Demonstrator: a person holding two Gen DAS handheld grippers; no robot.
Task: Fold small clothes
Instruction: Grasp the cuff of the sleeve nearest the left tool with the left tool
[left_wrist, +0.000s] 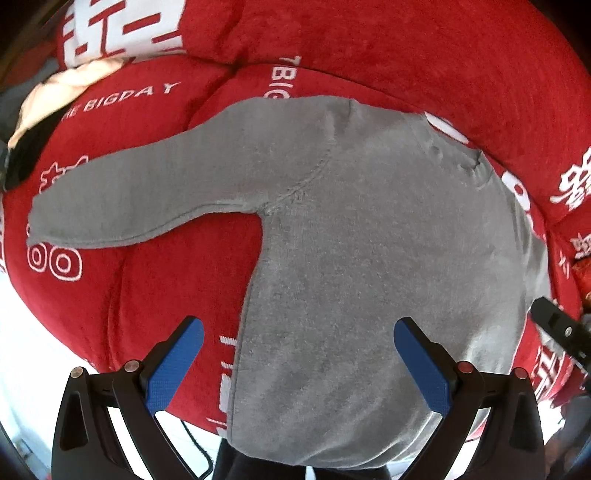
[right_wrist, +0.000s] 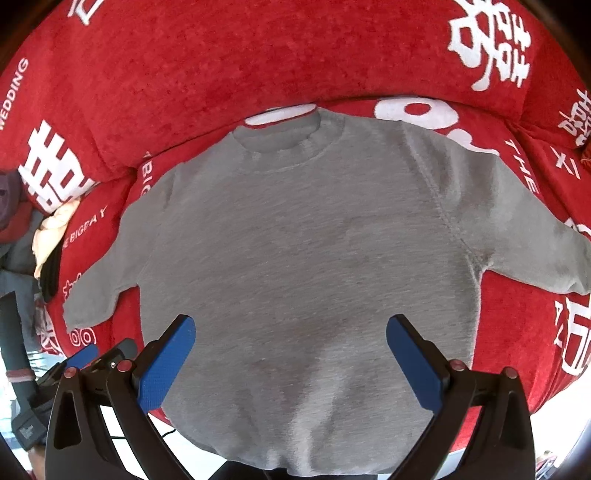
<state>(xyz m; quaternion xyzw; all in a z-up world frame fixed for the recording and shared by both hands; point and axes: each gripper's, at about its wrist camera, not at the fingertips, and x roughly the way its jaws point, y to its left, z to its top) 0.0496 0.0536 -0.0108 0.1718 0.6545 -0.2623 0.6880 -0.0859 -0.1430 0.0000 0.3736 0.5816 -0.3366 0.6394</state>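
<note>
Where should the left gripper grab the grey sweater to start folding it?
Probably the cuff end of the grey sweater's left sleeve, approached from the outer side. That sleeve lies flat and spread out over the red sofa cover, with a free edge to pinch and fold inward. The left gripper is open above the hem.

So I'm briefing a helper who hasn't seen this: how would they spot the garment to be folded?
Look at the red sofa cover with white lettering. Spread flat on its seat lies a plain grey long-sleeved sweatshirt, neck toward the backrest, both sleeves out. Unlike the cream and dark clothes bunched at the left end, it is grey and laid out.
</note>
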